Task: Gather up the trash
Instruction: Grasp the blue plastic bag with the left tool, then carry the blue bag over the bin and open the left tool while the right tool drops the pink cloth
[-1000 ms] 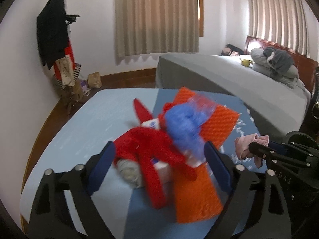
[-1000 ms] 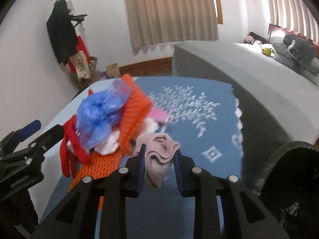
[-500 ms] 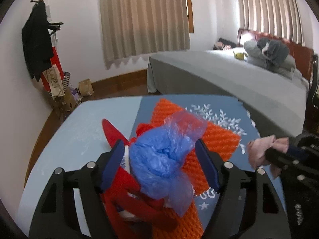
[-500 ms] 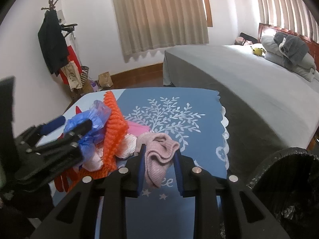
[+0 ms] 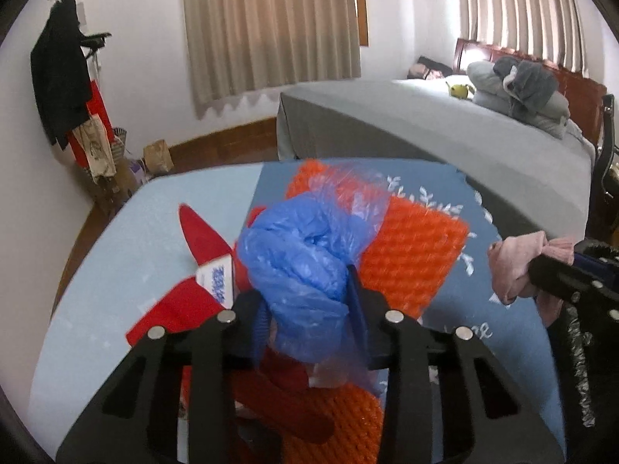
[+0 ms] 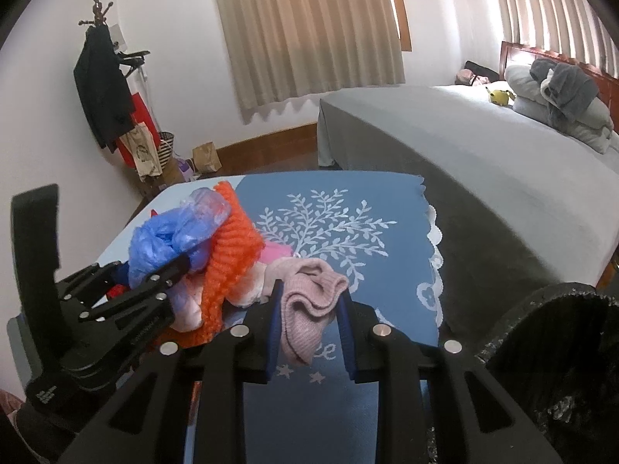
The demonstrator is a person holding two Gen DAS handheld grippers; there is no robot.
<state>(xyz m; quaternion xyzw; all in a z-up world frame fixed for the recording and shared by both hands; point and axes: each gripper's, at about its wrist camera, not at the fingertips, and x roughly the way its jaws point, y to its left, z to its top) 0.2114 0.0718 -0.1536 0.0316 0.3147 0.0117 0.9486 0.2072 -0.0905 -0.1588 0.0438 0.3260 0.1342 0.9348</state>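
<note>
Clutching Trash in Both Hands Over a Bedroom Counter

Pinching a crumpled blue plastic bag (image 5: 305,266), the left hand-held gripper (image 5: 307,309) has just been closing, and its blue pads now press into the bag from both sides. The bag sits on top of a heap on the blue-clothed counter (image 5: 127,232): an orange mesh sheet (image 5: 414,255) under it and red packaging (image 5: 201,243) with a white label to its left. The left wrist view alone shows this red packaging clearly, and how the mesh spreads flat toward the counter's far side.

The right hand-held gripper (image 6: 309,317) is drawn in narrow on a pink knitted cloth (image 6: 309,290), which bulges above its pads and hangs below them, off the counter. In the left view this gripper appears only from the side, at the right edge, with the pink cloth sticking out of it.

Only the right wrist view shows the black-lined trash bin (image 6: 557,348) low at the right, beside the counter's scalloped white edge, and the white leaf pattern (image 6: 325,228) on the cloth in full. It also shows pale pink scraps (image 6: 274,255) tucked behind the mesh. Both views take in a grey bed (image 6: 483,154), beige curtains (image 6: 309,34) and a coat stand (image 6: 104,85) by the wall.
</note>
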